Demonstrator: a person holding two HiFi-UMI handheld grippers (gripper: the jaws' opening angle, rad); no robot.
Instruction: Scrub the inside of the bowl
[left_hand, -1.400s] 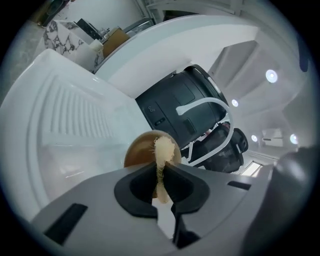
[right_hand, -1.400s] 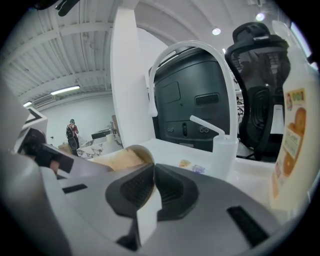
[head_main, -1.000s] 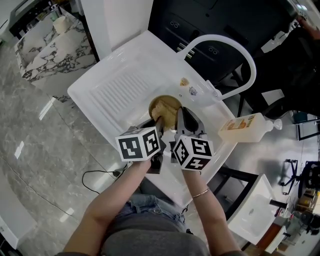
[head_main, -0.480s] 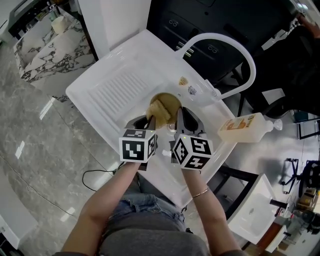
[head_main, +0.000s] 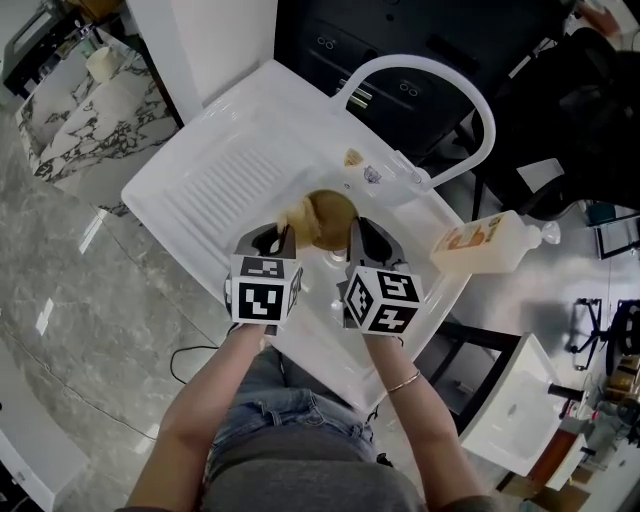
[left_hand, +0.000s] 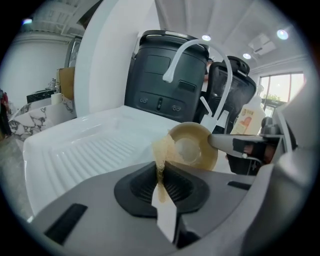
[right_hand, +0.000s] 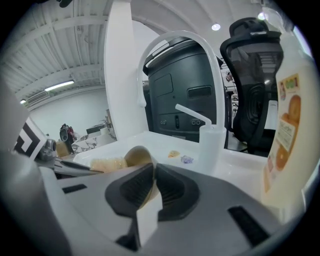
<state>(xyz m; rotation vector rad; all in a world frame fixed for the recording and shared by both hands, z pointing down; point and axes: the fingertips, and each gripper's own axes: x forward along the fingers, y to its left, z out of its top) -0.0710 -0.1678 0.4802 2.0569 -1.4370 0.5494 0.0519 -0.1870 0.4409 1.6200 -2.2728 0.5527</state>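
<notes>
Scrubbing the bowl (head_main: 332, 212), seemingly unfinished.
My left tongs (left_hand: 161, 172) pinch the sponge (left_hand: 162, 148) at its rim; my right tongs (right_hand: 152, 187) clamp the bowl's wall.

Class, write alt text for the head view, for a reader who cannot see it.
Seen from above, a person's left claw pinches a sponge at a tan bowl, whose rim the right claw grips, over a white sink. A bottle lies at the right.
</notes>
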